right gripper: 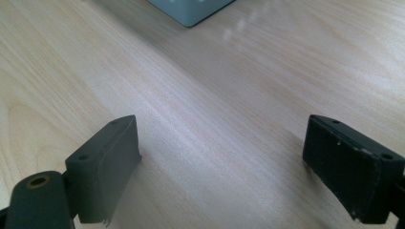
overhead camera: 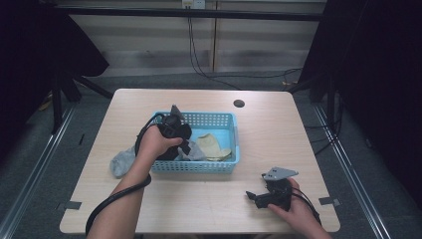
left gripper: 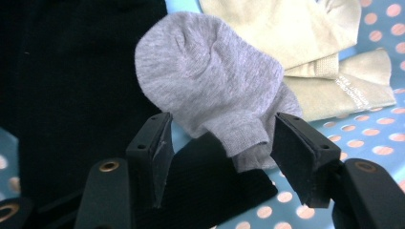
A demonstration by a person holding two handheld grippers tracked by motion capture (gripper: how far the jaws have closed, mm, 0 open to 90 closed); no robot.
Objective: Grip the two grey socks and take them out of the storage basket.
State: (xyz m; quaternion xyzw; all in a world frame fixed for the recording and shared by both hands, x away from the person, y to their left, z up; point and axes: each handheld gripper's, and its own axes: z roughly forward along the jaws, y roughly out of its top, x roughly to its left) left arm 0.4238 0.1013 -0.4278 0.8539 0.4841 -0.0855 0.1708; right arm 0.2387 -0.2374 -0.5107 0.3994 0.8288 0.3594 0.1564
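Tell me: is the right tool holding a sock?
No, the right tool stands open over the bare wooden table, nothing between its jaws.

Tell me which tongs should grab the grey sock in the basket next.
Left. The left tongs are already inside the blue basket, jaws open on either side of the grey sock. The right tongs rest open on the table, away from the basket.

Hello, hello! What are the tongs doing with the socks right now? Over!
Left tongs open inside blue basket, grey sock between pads, not pinched. Right tongs open, resting over bare table. Beige socks and black cloth crowd close.
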